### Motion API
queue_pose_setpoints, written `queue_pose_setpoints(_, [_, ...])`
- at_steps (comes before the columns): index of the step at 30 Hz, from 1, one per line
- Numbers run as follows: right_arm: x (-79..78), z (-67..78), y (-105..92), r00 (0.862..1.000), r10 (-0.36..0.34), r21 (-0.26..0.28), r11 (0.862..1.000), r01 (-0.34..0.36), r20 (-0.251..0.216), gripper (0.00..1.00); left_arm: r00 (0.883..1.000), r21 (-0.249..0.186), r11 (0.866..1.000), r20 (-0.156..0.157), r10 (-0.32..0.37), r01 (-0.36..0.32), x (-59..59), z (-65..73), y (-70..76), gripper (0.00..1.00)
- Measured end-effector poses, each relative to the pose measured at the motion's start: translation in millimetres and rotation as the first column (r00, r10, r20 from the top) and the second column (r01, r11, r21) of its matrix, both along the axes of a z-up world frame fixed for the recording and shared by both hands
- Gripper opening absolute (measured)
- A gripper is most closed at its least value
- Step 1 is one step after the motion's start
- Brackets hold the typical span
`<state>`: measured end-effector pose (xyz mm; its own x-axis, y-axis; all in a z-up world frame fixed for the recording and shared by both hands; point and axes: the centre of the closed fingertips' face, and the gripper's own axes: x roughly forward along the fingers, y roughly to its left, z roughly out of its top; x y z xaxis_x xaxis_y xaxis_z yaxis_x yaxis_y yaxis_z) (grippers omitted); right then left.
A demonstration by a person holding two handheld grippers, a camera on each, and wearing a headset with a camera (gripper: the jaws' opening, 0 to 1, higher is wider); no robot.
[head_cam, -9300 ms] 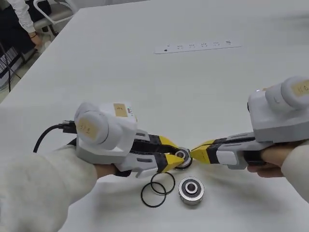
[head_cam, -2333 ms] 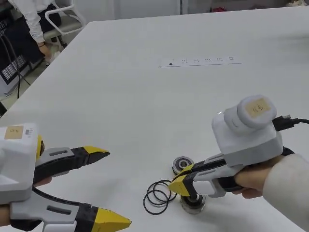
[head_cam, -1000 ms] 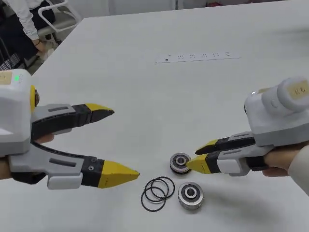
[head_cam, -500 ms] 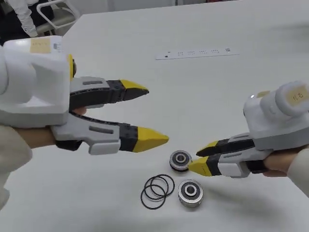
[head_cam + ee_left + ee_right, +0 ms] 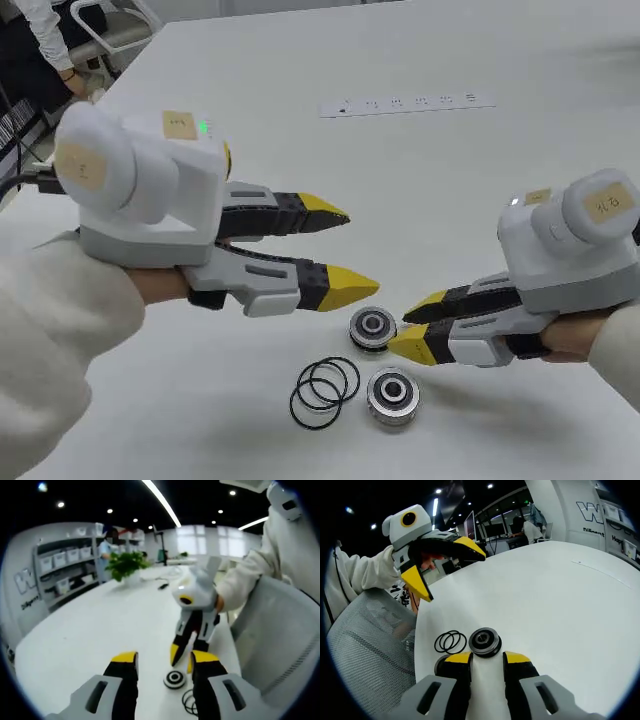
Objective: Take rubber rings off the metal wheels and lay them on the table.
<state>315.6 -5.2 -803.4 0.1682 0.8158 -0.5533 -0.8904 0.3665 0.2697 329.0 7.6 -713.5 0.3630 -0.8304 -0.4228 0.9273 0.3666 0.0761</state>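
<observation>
Two metal wheels rest on the white table: one (image 5: 372, 327) lies just off the tips of my right gripper (image 5: 412, 325), the other (image 5: 391, 395) nearer me. Three black rubber rings (image 5: 322, 390) lie overlapping to their left. My left gripper (image 5: 355, 250) hovers open above and left of the wheels, holding nothing. In the right gripper view, the right gripper (image 5: 487, 659) is open, with the wheel (image 5: 484, 641) directly ahead and the rings (image 5: 451, 641) beside it. The left gripper view has its gripper (image 5: 164, 660) open above the wheel (image 5: 174, 679).
A flat white power strip (image 5: 408, 101) lies far back on the table (image 5: 300, 150). A person and a chair (image 5: 95, 30) are beyond the table's far left corner. A mesh chair (image 5: 365, 645) stands at the near table edge.
My left gripper has risen and swung right, from low at the left to over the wheels, still open. The right gripper has barely moved. A third ring has joined the pile since the earliest frame.
</observation>
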Motion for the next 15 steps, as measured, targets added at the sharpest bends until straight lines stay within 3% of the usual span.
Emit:
queue_pose_setpoints(5, [-0.1, -1.9, 0.5, 1.0, 0.011, -0.006, 1.0, -0.011, 0.008, 0.21, 1.0, 0.018, 1.0, -0.012, -0.016, 0.017, -1.9, -13.8, -8.0, 0.39])
queue_pose_setpoints(15, [1.3, -3.7, 1.2, 1.0, 0.02, -0.011, 1.0, -0.02, 0.021, 0.19, 0.999, 0.071, 0.997, -0.049, -0.017, 0.02, -3.3, -44.2, -9.0, 0.33])
